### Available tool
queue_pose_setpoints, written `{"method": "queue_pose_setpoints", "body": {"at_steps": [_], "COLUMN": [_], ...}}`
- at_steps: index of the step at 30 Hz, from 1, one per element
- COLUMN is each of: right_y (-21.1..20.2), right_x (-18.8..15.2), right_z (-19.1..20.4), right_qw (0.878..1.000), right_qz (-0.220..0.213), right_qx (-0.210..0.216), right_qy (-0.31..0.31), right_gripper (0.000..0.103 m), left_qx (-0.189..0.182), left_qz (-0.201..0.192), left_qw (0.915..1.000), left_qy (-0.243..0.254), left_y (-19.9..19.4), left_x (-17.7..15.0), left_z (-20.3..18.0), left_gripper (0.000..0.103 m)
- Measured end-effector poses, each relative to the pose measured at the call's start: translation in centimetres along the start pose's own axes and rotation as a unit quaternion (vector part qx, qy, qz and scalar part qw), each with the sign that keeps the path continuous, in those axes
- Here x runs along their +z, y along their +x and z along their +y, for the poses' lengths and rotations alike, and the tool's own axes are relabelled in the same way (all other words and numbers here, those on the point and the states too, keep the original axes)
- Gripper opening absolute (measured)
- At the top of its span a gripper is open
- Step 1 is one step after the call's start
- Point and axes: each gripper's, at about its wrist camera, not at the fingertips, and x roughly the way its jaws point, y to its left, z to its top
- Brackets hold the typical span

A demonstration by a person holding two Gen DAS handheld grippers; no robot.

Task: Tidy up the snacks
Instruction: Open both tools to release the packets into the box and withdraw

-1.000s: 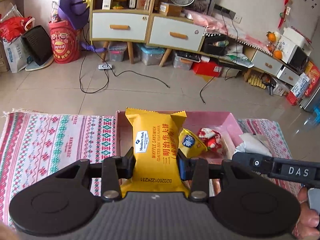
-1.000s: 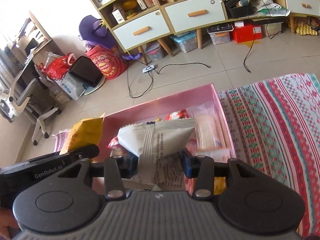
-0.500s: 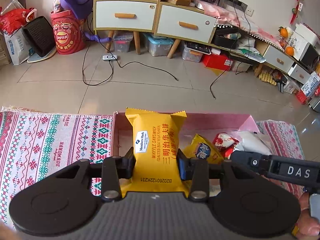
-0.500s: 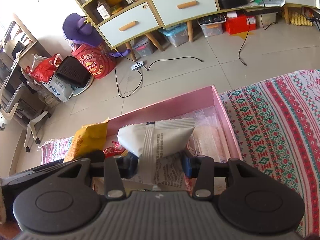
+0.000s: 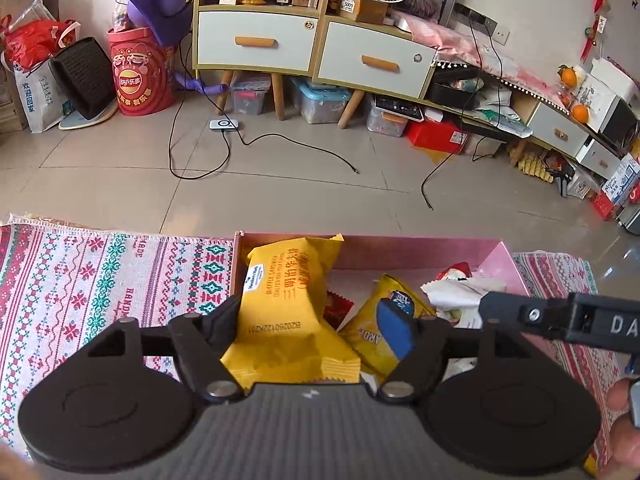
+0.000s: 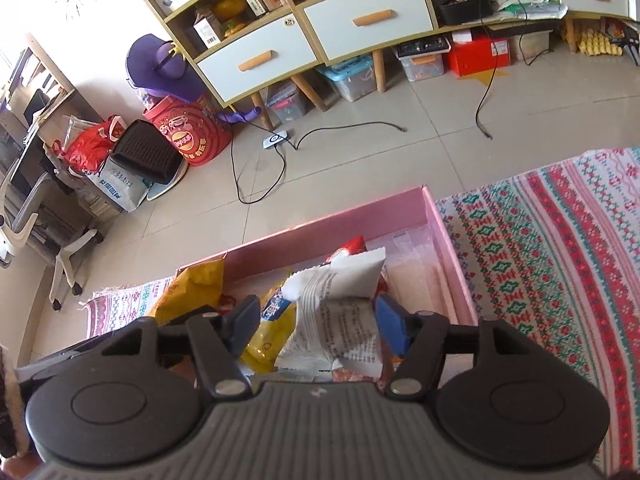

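Observation:
A pink box (image 5: 420,249) sits on the patterned cloth and holds several snack packets. My left gripper (image 5: 316,322) is open over the box's left end; the yellow waffle sandwich packet (image 5: 288,300) lies loose between its fingers, leaning on the left finger. A smaller yellow packet (image 5: 378,332) lies beside it. My right gripper (image 6: 318,322) is open over the box (image 6: 448,248); the white packet (image 6: 340,312) rests tilted between its fingers on other snacks. The yellow packets (image 6: 192,292) show at its left.
A red, green and white patterned cloth (image 5: 100,280) covers the surface on both sides of the box (image 6: 560,264). Beyond lies tiled floor with cables, a white-drawer cabinet (image 5: 312,48), a red drum (image 5: 136,76) and storage bins.
Both grippers have opened and let go of their packets. The yellow waffle packet and the white packet have dropped into the pink box and tilted.

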Motion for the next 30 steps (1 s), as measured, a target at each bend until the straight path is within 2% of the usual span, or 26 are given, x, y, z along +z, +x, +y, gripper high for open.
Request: {"method": "queue_pose_setpoints", "body": {"at_steps": [12,18,30], "right_y": [-4.3,-6.5,-9.3], "right_x": [-1.1,-2.6,-7.6], "right_z": [-0.2,-1.0,-2.2], "right_qw": [0.998,0.998,0.994], "right_qz": [-0.009,-0.006,0.014], "right_qx": [-0.024,-0.022,-0.035], "right_qy": [-0.054,-0.055,-0.099], "right_gripper": [0.084,0.088,0.092], "left_qx": [-0.024,-0.031,-0.059], "left_qz": [-0.015,-0.014,0.014], "left_qw": [0.9995,0.9987,0.9956], "left_qy": [0.016,0.039,0.071], "left_y": [-4.6,-6.9,-9.2], "left_x": [-1.6,-3.9,-9.1], "left_z": [-0.3,-0.7,-1.5], "left_gripper": [0.097,0.102,0.103]}}
